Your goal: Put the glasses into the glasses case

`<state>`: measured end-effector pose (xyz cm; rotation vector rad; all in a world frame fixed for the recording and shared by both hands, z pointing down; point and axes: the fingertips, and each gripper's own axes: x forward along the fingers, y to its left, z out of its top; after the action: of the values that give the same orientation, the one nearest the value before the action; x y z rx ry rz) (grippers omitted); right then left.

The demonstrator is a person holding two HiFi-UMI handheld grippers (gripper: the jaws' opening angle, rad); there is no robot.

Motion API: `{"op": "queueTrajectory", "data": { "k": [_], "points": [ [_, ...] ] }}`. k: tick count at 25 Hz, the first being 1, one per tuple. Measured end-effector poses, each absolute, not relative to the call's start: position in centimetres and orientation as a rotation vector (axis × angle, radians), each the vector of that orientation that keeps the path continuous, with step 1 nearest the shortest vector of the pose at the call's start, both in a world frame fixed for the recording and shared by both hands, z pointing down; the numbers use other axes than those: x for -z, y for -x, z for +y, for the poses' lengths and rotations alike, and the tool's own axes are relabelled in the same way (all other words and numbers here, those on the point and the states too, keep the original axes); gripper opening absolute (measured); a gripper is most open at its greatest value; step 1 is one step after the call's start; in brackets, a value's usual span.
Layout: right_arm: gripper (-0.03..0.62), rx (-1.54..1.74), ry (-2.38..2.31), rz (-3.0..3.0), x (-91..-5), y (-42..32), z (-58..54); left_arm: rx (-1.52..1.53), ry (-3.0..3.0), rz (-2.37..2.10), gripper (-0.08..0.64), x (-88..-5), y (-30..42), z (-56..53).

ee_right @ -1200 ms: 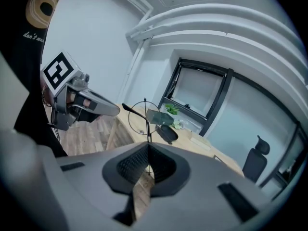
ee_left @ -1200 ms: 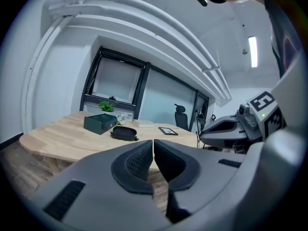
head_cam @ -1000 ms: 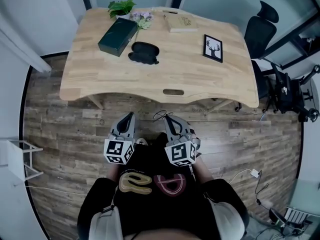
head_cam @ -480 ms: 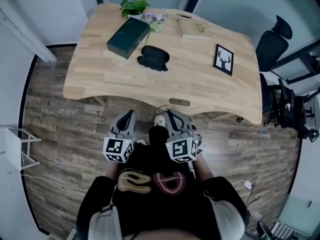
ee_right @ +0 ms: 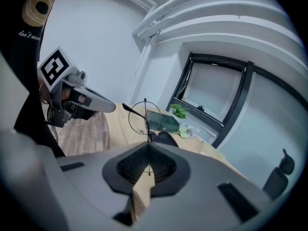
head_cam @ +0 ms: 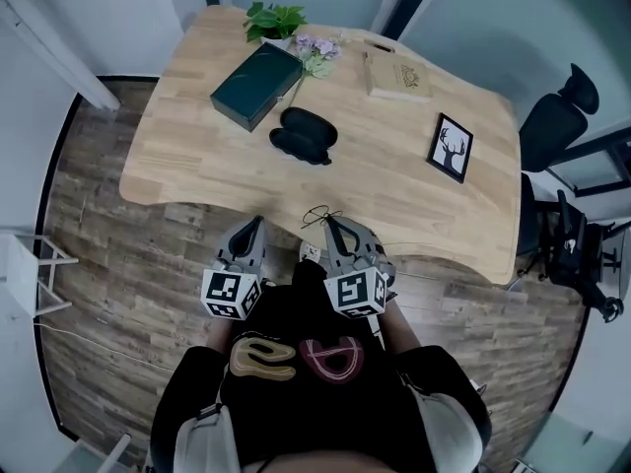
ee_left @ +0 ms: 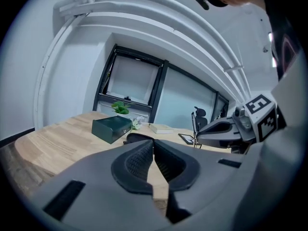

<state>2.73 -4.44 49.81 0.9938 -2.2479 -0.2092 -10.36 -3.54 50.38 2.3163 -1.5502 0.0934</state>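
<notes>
Table (head_cam: 394, 180) of pale wood carries the open black glasses case (head_cam: 304, 134), apparently empty, next to a green box (head_cam: 254, 85). Near the table's front edge, well apart from the case, the right gripper (head_cam: 330, 223) is clamped on the thin-wire glasses (ee_right: 146, 121). The left gripper (head_cam: 256, 227) is closed on nothing. Pick-up looks done; carrying the glasses over and placing them remain.
</notes>
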Motion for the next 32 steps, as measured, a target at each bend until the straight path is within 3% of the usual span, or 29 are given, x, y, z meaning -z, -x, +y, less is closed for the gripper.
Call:
{"op": "queueTrajectory", "data": {
  "k": [21,32],
  "points": [
    [0.012,0.185,-0.804,-2.285,-50.4,-6.4,-14.0,-0.105,-2.274,-1.615,0.023,-50.4,2.8,-12.1],
    [0.011,0.099,-0.830,-2.214,-51.0,-4.9,-16.0,-0.161,-2.281,-1.589,0.023,-50.5,5.5,-14.4]
  ]
}}
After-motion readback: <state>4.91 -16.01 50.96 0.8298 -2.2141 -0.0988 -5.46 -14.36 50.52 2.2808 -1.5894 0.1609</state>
